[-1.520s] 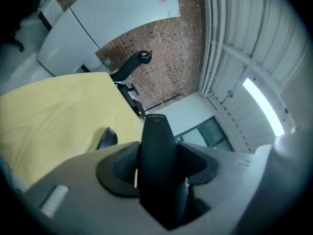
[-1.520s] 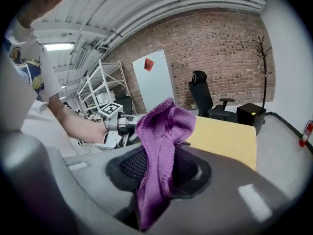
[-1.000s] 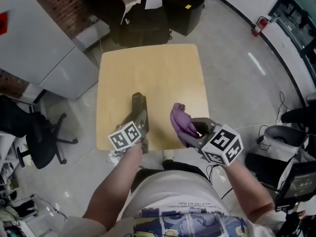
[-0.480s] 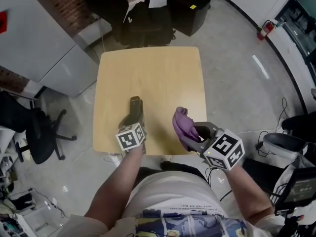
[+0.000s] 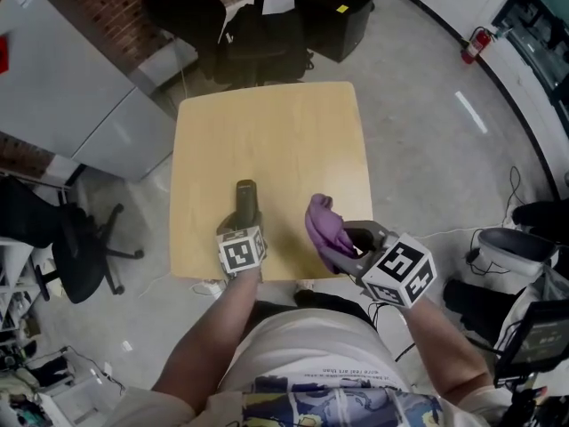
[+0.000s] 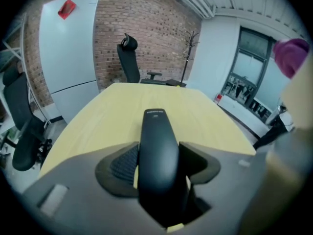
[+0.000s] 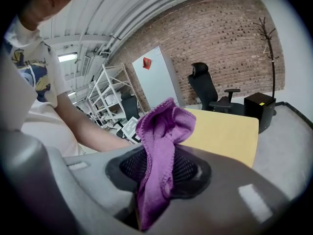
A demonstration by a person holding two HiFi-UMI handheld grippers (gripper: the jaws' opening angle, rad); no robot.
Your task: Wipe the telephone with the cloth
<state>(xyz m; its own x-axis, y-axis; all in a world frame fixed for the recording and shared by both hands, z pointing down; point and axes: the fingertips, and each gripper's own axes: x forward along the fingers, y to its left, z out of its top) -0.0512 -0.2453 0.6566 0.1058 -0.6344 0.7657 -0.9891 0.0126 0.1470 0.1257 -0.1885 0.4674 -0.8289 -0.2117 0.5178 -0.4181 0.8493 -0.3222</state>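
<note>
Left gripper (image 5: 243,221) fingers grip, just widened slightly; right gripper (image 5: 346,243) clamped.

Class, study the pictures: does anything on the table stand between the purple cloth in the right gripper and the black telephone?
Nothing visible does. Only bare table lies between the cloth and the telephone. The left gripper grips the telephone's near end, leaving its far part uncovered.

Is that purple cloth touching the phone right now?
No: the purple cloth sits in the right gripper, with bare table between it and the telephone.
</note>
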